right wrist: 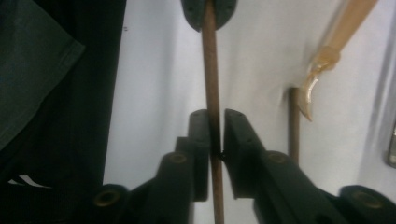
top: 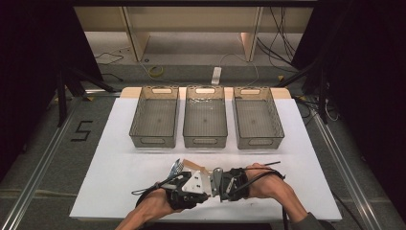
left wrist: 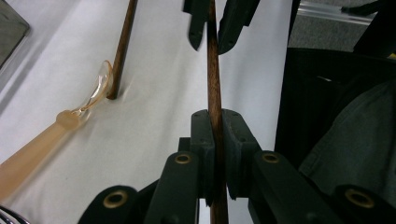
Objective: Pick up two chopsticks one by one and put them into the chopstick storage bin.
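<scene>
Left gripper view looks along the left gripper, whose jaws are clamped on a dark wooden chopstick; the stick runs straight ahead between the pads to the right gripper, facing it from the far end; right gripper view gives the mirror case: the right gripper's jaws stand slightly apart around the same stick, with a thin gap visible on one side. A hand-over from right to left is judged to be the step in hand. To the left gripper's left lie a second wooden chopstick and a translucent amber spoon, touching each other, on the white table. High view places three empty grey bins well ahead of both grippers. Next move calls for the right jaws to part fully and back off along the stick's axis; the left must hold firm, since a thin stick may pivot in the pads.
</scene>
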`<state>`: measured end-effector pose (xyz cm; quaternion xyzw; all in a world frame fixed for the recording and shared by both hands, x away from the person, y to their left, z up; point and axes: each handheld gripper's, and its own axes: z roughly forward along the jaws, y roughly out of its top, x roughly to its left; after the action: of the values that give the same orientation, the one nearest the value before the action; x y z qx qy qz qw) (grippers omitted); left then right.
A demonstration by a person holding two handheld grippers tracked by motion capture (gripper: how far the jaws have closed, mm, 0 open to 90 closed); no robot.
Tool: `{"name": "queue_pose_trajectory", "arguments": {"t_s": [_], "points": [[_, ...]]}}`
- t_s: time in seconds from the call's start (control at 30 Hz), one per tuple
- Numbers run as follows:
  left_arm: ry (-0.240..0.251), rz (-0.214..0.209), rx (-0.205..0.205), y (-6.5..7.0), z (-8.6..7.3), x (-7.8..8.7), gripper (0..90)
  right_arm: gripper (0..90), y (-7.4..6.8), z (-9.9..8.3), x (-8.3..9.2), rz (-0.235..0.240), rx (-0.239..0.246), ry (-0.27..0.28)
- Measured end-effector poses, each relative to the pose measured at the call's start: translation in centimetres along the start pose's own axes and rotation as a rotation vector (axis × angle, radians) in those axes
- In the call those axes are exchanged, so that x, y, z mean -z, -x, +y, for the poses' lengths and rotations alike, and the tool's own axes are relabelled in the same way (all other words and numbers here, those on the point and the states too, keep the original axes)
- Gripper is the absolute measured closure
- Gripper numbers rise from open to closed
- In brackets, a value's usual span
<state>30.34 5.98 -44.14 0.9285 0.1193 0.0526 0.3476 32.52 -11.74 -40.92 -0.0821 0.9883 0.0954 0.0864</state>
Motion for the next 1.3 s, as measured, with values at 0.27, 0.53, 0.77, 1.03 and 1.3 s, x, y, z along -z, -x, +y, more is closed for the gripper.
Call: {"name": "queue_pose_trajectory", "arguments": {"t_s": [0.27,0.53,0.77,1.03,1.3], "points": [[0.023,0.061,0.046,-1.0,-0.3,1.1,83.6,51.5,0.8,-1.4,2.1,-0.067,-0.152,0.164],[0.072,0.157,0.127,-2.5,-1.2,2.8,83.6,40.9,0.9,-2.5,3.2,-0.17,-0.283,0.377],[0.148,0.192,0.265,-4.2,-2.1,4.3,83.5,34.0,0.8,-4.5,3.1,-0.194,-0.38,0.537],[0.203,0.257,0.343,-5.1,-2.6,5.5,83.5,29.6,0.3,-6.8,2.3,-0.237,-0.56,0.701],[0.242,0.286,0.391,-5.9,-3.0,6.4,83.5,26.6,-0.4,-9.4,1.7,-0.264,-0.721,0.806]]}}
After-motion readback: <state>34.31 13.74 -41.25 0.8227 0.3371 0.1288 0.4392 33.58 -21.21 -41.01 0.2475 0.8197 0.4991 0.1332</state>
